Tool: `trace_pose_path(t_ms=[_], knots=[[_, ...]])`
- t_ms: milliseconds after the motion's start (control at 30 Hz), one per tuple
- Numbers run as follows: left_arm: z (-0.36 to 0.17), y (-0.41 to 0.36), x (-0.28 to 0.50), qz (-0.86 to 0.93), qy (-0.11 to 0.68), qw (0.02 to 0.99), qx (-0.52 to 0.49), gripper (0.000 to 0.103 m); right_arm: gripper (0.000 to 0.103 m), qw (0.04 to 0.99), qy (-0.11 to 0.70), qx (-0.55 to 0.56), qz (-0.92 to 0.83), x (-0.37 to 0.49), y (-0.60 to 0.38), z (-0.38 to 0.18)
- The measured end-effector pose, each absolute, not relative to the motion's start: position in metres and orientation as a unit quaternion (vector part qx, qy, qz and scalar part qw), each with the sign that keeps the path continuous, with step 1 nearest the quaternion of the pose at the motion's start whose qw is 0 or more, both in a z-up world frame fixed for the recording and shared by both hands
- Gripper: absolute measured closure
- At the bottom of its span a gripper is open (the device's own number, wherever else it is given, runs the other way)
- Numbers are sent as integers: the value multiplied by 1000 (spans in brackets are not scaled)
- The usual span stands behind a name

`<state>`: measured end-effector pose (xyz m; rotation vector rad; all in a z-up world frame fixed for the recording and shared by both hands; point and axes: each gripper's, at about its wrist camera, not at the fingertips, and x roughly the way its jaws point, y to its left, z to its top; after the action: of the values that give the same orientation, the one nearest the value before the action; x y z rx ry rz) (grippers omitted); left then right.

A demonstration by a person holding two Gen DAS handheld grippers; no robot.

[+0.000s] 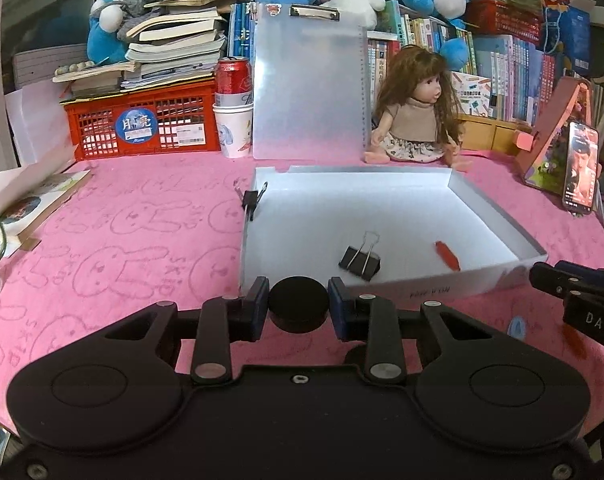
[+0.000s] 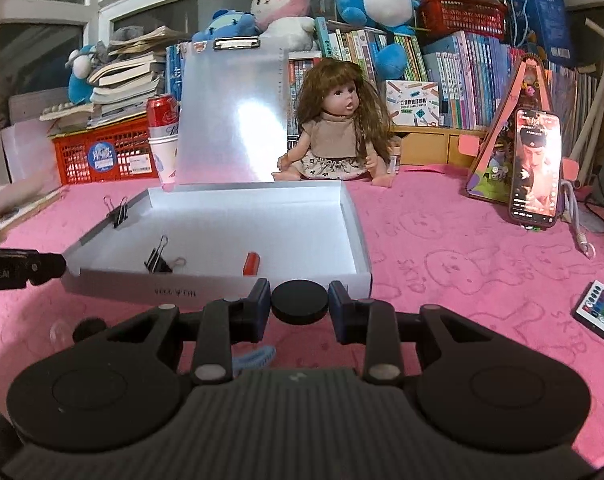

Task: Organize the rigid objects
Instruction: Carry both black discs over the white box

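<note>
In the left wrist view my left gripper (image 1: 299, 298) is shut on a black round disc (image 1: 299, 312), held above the pink cloth just short of the white box (image 1: 422, 289). My right gripper (image 2: 299, 296) is likewise shut on a second black disc (image 2: 299, 310) at the box's (image 2: 205, 290) near right corner. Inside the box lie a black binder clip (image 1: 360, 259) (image 2: 157, 261) and a small red piece (image 1: 448, 255) (image 2: 251, 263). Another binder clip (image 1: 251, 199) (image 2: 117, 209) is clamped on the box's left rim. Each gripper shows at the edge of the other's view: the right (image 1: 574, 292), the left (image 2: 21, 270).
A clipboard (image 1: 308, 88) and a doll (image 1: 414, 120) stand behind the box, with a red crate (image 1: 137, 124), a can in a paper cup (image 1: 233, 116) and stacked books at the back left. A phone (image 2: 536, 168) and a remote (image 2: 600, 308) are on the right. A blue item (image 2: 253, 356) lies under my right gripper.
</note>
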<state>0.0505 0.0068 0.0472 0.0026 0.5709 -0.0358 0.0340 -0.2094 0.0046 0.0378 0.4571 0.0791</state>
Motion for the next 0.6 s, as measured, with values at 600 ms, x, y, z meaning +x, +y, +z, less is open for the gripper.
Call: trace_pose_path(t_ms=[600], knots=[[56, -13, 95, -24, 298, 954, -6, 73, 67, 968, 243, 45, 39, 72, -210, 17]])
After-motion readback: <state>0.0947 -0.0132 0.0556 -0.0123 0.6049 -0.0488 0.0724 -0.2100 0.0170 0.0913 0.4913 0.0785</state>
